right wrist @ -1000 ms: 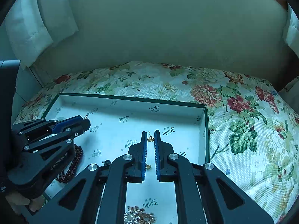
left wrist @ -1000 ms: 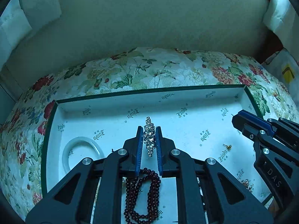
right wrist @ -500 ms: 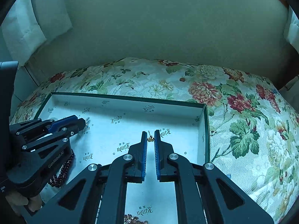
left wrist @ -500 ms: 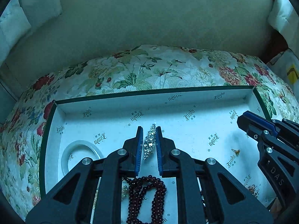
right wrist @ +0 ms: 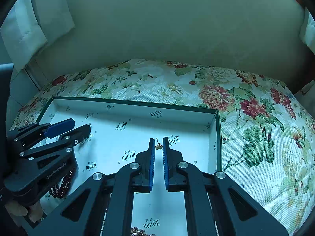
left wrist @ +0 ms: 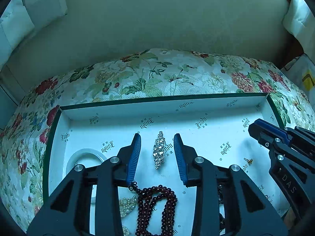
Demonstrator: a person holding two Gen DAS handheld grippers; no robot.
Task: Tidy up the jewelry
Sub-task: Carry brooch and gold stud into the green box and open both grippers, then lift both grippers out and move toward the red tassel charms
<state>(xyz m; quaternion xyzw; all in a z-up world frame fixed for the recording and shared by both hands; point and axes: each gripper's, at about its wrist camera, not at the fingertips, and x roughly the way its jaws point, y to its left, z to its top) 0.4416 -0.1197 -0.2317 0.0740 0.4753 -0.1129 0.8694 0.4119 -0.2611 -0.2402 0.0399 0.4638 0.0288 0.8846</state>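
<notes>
**Brooch down, stud pinched**

Left gripper (left wrist: pixel 157 153) spread wide, straddling the rhinestone brooch (left wrist: pixel 159 152) lying flat on the white box (left wrist: pixel 196 106) floor, touching neither pad. Right gripper (right wrist: pixel 158 147) nearly closed, nipping a tiny gold earring stud (right wrist: pixel 158 146) at the tips. Dark bead necklace (left wrist: pixel 155 206) heaped just below, white bangle (left wrist: pixel 84 155) at left.

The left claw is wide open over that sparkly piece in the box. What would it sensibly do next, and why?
Probably lift the left gripper up and back, away from the rhinestone brooch. Its jaws stand wide apart and touch nothing, and the brooch lies flat on the box floor, apart from the dark red bead strand. That placement looks finished, so clearing out seems sensible.
</notes>
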